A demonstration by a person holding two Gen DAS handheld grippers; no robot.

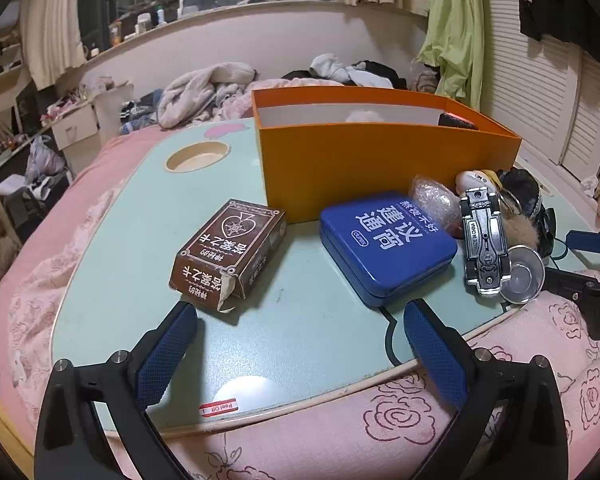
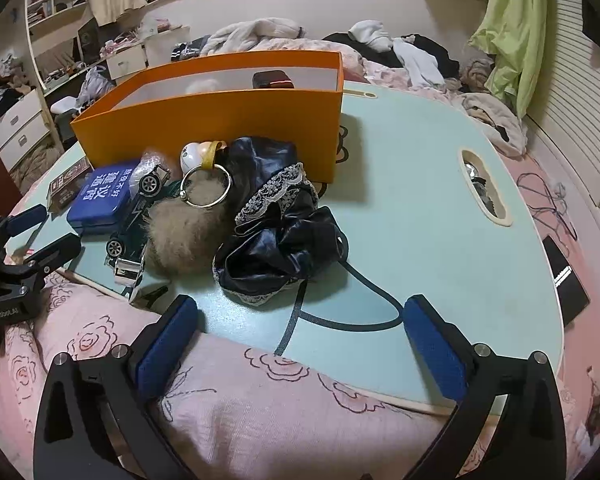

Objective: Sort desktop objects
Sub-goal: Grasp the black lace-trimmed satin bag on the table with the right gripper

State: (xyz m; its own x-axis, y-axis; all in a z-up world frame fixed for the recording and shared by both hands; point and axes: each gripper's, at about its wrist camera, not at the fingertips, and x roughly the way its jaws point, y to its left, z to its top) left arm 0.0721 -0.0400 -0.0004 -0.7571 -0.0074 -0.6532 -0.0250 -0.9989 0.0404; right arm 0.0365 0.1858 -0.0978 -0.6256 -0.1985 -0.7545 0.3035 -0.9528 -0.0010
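Observation:
A pale green lap table [image 1: 148, 232] rests on a pink bedspread. On it stand an orange box [image 1: 380, 160], a brown card box [image 1: 228, 252], a blue tin [image 1: 388, 244], an overturned toy car [image 1: 482, 240] and a small metal cup [image 1: 524, 276]. My left gripper [image 1: 300, 340] is open over the table's near edge, nothing between its fingers. In the right wrist view, black lace-trimmed fabric [image 2: 284, 232], a fur pom with a metal ring [image 2: 184, 236] and the toy car [image 2: 136, 216] lie before the orange box [image 2: 220, 128]. My right gripper [image 2: 300, 336] is open and empty.
The orange box holds a dark red item [image 2: 272, 79] and something white. The table has a round cup recess [image 1: 198, 156] and a slot handle [image 2: 485, 184]. Clothes are heaped on the bed behind. A black phone-like slab [image 2: 566, 280] lies on the right.

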